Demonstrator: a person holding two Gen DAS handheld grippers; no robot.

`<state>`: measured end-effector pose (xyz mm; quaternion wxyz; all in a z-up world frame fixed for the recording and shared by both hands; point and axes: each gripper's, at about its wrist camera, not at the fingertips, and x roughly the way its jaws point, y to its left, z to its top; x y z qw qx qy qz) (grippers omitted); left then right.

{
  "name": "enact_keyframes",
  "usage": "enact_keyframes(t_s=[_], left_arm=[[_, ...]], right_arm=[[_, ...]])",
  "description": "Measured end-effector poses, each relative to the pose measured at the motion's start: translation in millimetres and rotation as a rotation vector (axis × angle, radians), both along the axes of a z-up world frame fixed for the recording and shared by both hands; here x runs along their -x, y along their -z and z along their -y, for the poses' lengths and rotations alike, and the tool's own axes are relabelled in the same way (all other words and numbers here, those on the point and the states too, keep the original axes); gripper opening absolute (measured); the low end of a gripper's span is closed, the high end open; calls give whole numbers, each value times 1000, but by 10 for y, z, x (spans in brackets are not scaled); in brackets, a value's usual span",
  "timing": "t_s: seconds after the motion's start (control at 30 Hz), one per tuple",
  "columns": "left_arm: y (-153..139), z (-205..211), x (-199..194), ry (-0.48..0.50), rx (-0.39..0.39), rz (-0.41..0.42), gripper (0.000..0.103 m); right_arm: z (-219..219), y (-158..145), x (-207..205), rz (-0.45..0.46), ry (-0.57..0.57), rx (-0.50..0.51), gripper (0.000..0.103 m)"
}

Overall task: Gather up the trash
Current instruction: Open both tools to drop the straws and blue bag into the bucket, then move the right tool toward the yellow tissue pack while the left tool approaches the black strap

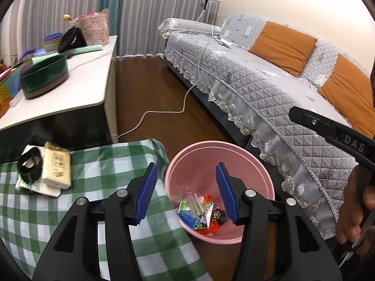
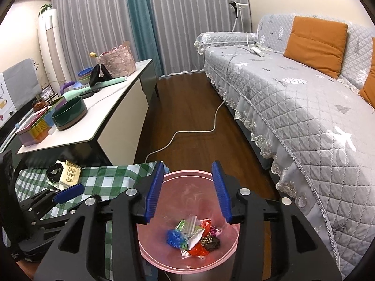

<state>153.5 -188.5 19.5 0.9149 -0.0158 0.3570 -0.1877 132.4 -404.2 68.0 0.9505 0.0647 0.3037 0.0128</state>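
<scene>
Both the left gripper (image 1: 186, 192) and right gripper (image 2: 188, 190) hang spread and empty above the pink bin (image 2: 178, 261); wrappers (image 2: 192, 240) lie inside; dipping carelessly could tip it.

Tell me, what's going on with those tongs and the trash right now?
Left tongs open, empty. Right tongs open, empty, over the pink bin. Wrappers lie in the bin. Nothing in the way.
</scene>
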Motion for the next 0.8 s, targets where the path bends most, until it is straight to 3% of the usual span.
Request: enact_keyframes(t_s=[0.5,0.7,0.8], left_arm=[[-103,-1113,275,-152,12,31,51],[-154,-1739,251,-238,-11,44,45],[-157,-2035,222,-299,-5,60,42]], right_arm=[[-583,-61,-4,47,-96,-16,44],[-991,30,-90,21,-216,-64,27],[-1212,82,-149,5,-266,-101,25]])
